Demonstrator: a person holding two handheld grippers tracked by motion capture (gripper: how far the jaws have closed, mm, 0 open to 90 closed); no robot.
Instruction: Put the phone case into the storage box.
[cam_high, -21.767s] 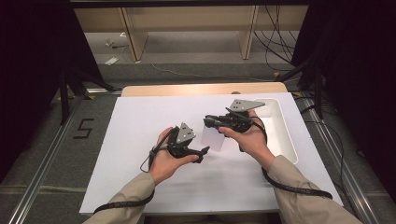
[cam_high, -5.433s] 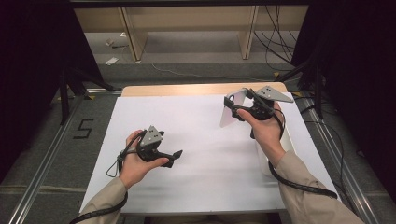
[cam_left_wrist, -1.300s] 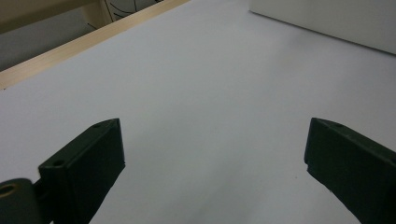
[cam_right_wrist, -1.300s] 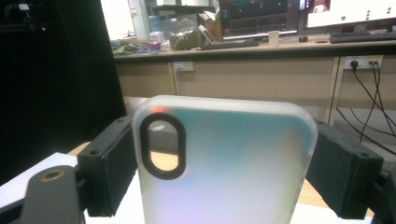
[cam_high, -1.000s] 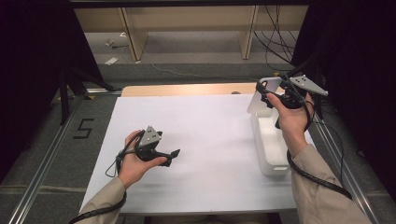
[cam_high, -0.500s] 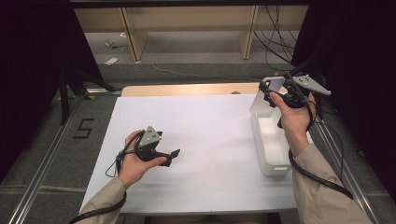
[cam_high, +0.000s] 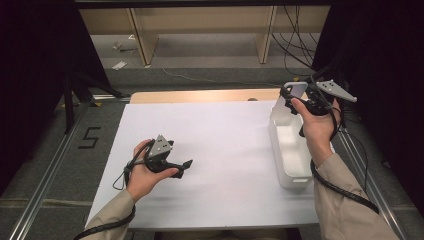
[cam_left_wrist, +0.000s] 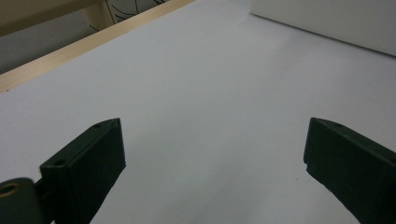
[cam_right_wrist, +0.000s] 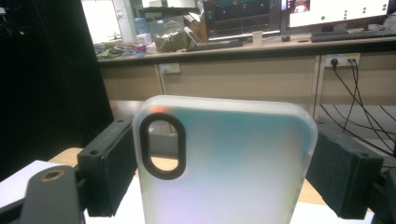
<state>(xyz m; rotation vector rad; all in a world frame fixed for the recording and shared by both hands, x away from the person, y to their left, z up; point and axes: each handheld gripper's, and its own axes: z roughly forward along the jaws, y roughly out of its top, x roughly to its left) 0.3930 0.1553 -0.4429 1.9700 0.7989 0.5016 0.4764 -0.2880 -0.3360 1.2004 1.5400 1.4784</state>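
A frosted translucent phone case (cam_right_wrist: 224, 163) with a black-rimmed oval camera cutout, black gripper jaws, a white rectangular plastic bin (cam_high: 292, 150), a white tabletop (cam_high: 220, 150) edged in pale wood.

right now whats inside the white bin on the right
The white rectangular plastic bin shows a bare floor; its far end is hidden by the frosted translucent phone case held above.

Frosted, translucent plastic phone case (cam_right_wrist: 224, 163); smooth matt white table sheet (cam_high: 220, 150).
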